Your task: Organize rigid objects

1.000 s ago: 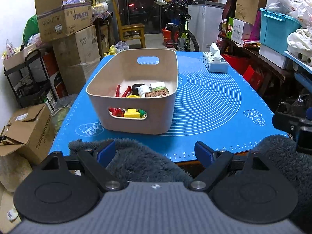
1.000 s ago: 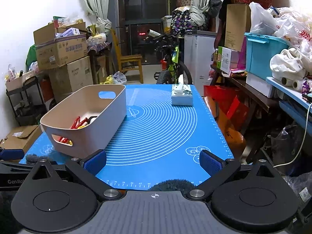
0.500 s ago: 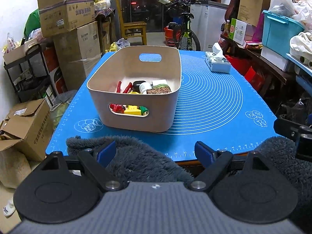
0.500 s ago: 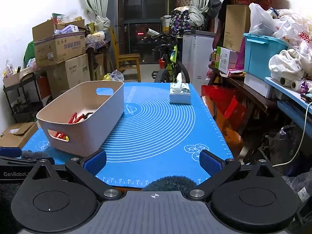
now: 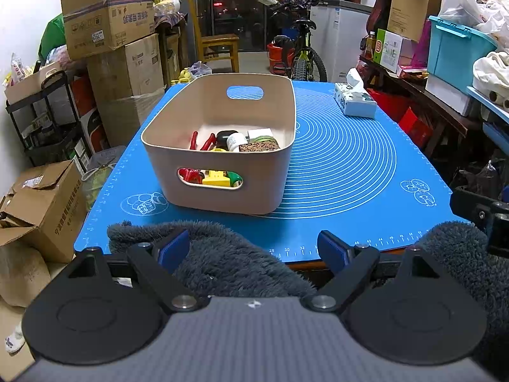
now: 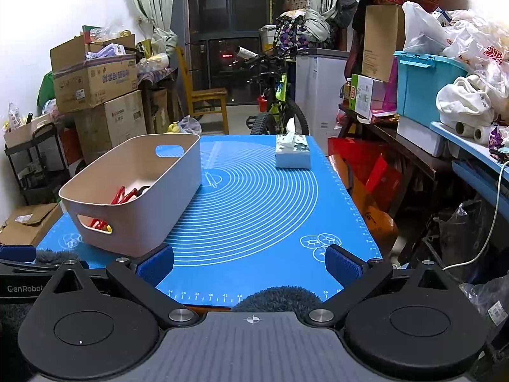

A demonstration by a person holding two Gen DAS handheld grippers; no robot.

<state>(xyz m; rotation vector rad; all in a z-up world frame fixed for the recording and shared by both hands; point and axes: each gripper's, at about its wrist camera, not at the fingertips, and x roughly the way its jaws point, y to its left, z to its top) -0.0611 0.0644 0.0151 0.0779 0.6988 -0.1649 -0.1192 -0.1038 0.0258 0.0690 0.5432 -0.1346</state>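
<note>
Nothing shifted, beige bin (image 5: 222,172) holding red, yellow, green items, both tongs wide, empty.

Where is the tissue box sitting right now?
The tissue box sits on the far right part of the blue mat, apart from the beige bin on the left, in front of the bicycle.

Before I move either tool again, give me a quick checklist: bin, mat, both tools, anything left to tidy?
1. Left tool open, nothing between its pads: ok.
2. Right tool open, nothing held: ok.
3. Beige bin upright on the blue mat, small items inside: ok.
4. Loose rigid items left on the mat: none seen; only the tissue box stands at the far side: ok.
5. Fluffy grey fabric lies under the left tool at the near edge: not ok.
</note>
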